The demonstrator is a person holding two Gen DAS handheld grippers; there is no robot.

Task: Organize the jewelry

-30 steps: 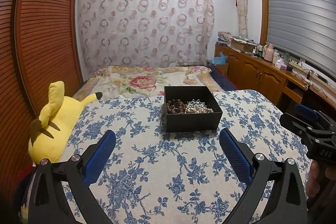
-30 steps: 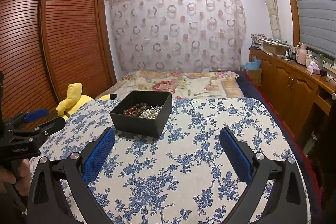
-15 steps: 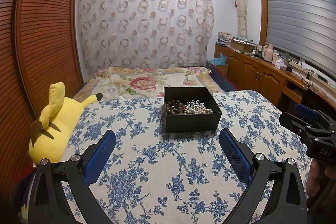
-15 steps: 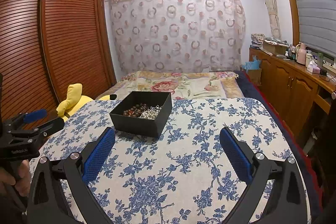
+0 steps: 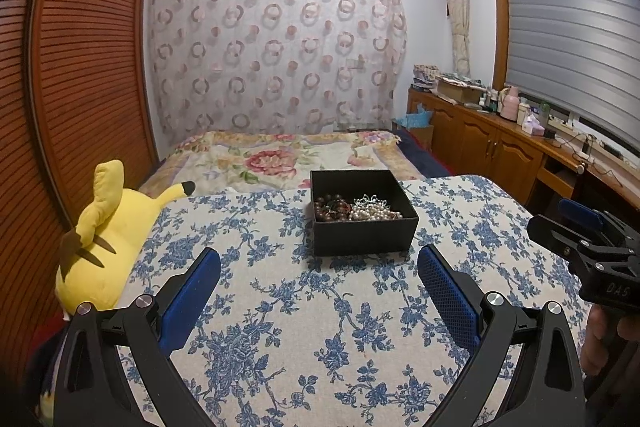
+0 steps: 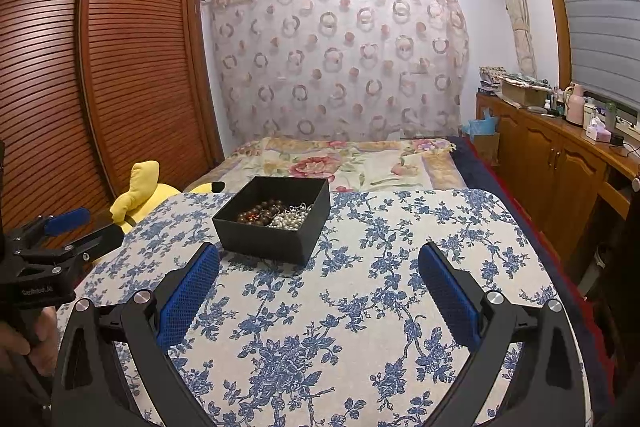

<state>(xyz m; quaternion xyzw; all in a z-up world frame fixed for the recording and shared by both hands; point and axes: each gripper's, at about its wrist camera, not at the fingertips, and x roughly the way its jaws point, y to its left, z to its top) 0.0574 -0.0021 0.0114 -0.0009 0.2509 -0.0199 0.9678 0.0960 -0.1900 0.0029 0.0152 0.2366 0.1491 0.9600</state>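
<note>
A black open box (image 5: pixel 362 233) stands on the blue-flowered tablecloth (image 5: pixel 280 327); it also shows in the right wrist view (image 6: pixel 264 241). Inside lie dark brown beads (image 5: pixel 330 207), a white pearl strand (image 5: pixel 374 213) and a silvery piece (image 5: pixel 372 200). My left gripper (image 5: pixel 319 259) is open and empty, just short of the box. My right gripper (image 6: pixel 319 259) is open and empty, near the box's front right corner. Each gripper shows at the edge of the other's view: the right gripper (image 5: pixel 580 227) and the left gripper (image 6: pixel 80 227).
A yellow plush toy (image 5: pixel 100 239) lies at the table's left edge. A bed with a floral cover (image 5: pixel 280 159) is behind the table. A slatted wardrobe (image 5: pixel 80 67) is on the left, wooden cabinets (image 5: pixel 500 147) on the right.
Both grippers have drifted very slightly; the box and jewelry have not moved. Both grippers stay open.
</note>
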